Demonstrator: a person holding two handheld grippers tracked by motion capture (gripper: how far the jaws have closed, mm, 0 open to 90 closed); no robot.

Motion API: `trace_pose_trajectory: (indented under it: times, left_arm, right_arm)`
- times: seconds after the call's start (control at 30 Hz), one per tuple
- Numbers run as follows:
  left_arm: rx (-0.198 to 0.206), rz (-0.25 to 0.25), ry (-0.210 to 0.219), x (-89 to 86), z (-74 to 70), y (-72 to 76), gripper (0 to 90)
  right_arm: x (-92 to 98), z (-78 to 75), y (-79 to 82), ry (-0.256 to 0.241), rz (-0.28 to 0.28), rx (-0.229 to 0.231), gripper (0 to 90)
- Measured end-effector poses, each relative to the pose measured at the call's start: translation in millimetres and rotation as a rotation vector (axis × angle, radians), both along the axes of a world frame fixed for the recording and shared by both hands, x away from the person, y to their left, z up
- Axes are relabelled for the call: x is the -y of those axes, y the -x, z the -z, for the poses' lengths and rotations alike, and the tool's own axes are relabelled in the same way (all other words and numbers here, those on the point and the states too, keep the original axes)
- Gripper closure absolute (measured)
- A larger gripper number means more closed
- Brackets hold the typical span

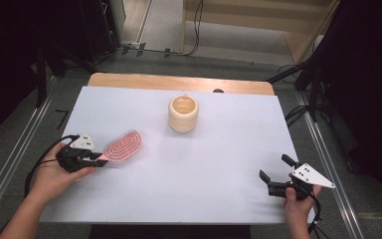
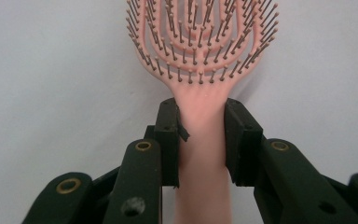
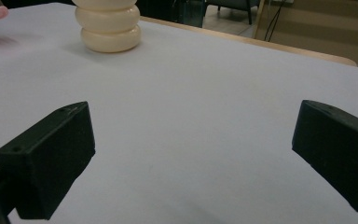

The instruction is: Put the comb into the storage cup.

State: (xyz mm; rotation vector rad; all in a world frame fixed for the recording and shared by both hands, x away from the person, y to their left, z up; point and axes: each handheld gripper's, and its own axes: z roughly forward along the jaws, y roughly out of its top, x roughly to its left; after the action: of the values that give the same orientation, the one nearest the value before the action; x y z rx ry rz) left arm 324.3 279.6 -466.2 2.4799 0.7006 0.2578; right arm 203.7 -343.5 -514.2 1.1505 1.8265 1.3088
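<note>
pink vented hairbrush point(image 2: 200, 51), bristles up, probably flat on table.

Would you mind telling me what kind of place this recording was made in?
Most likely a lab or recording workspace, not a home: the table is covered with a plain white sheet, loose cables run across the floor behind it, and dark equipment stands flank it.

One pink hairbrush point(image 1: 123, 145) lies at the left of the frame, and one cream ribbed cup point(image 1: 183, 113) stands in the upper middle. There are two black tools: the left tool point(image 1: 99, 160) at the lower left and the right tool point(image 1: 274, 173) at the lower right. One desk point(image 1: 194, 164) under a white cover carries both things.
</note>
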Motion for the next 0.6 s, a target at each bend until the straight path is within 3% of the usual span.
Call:
trace_pose_trajectory:
  times: [0.17, 0.6]
  left_arm:
    - [0.028, -0.012, 0.023, -1.1, -2.4, 5.4, 70.7]
    - [0.097, -0.042, 0.130, 1.5, -10.4, 14.3, 70.7]
  right_arm:
    - [0.3, -0.4, 0.4, -0.001, 0.001, -0.002, 0.0]
    - [-1.5, -3.7, 1.5, 0.008, 0.000, 0.001, 0.0]
